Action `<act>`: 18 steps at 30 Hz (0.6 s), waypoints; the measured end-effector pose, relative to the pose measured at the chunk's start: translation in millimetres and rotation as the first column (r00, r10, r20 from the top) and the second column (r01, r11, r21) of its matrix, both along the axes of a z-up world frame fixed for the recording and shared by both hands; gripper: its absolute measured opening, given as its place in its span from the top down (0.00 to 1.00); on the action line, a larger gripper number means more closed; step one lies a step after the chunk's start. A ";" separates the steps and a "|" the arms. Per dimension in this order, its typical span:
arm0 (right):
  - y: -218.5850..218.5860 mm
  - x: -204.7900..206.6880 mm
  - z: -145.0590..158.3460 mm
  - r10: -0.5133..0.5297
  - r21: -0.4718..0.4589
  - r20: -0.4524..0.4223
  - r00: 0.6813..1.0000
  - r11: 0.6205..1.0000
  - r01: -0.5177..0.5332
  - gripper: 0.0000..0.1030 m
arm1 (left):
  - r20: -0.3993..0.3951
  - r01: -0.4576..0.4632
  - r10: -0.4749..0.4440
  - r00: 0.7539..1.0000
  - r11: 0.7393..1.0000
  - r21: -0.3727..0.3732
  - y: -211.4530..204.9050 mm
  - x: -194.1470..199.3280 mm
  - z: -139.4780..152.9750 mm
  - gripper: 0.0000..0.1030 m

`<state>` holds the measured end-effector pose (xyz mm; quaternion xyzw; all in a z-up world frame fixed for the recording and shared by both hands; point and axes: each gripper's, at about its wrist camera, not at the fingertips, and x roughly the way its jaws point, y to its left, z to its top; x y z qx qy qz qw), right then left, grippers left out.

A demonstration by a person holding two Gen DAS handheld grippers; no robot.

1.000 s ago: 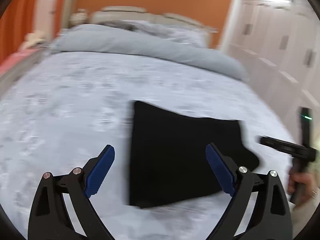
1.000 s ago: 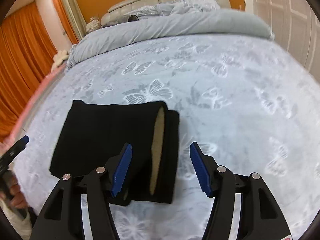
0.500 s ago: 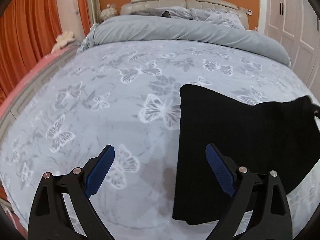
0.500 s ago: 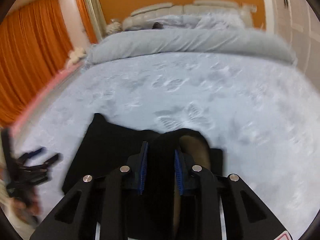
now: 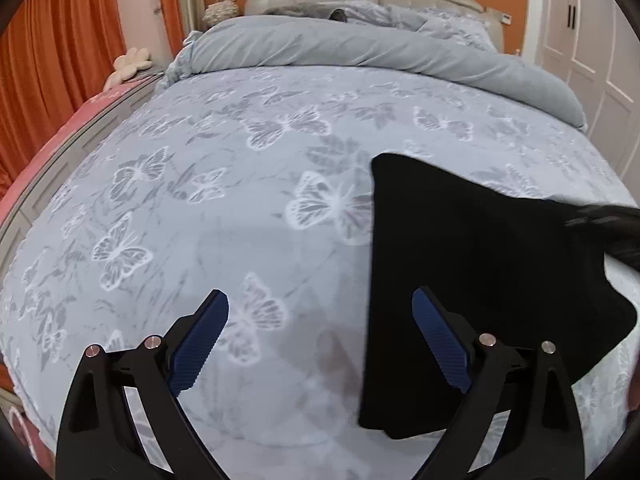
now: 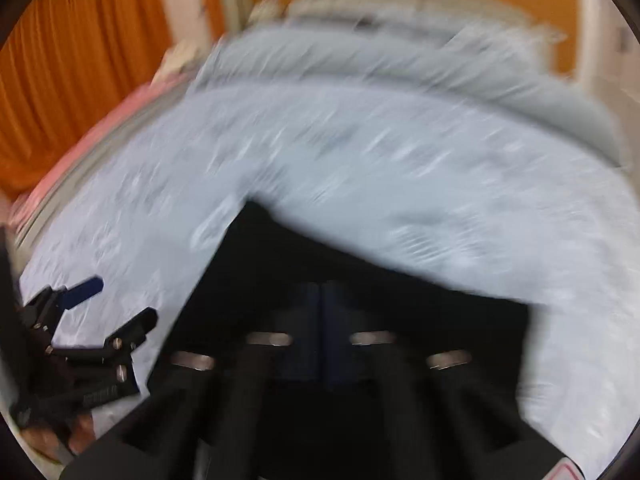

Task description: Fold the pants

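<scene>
Black fleece pants [image 5: 480, 280] hang pinched in your clamped right gripper [image 6: 320, 320]; your left gripper [image 5: 320, 344], beside their left edge, gapes empty. Swing fast and the thin pinch may slip.

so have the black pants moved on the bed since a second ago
Yes. The black pants have had their right side lifted off the butterfly bedspread and drawn leftward, with the right gripper shut on it.
</scene>
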<state>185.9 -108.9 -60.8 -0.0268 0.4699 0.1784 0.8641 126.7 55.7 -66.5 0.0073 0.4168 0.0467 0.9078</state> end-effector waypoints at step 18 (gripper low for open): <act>-39.4 -16.7 26.1 -0.090 0.010 0.058 0.994 0.996 0.090 0.39 | -0.022 -0.011 0.011 1.000 1.000 0.014 19.4 -1.7 -2.8 0.07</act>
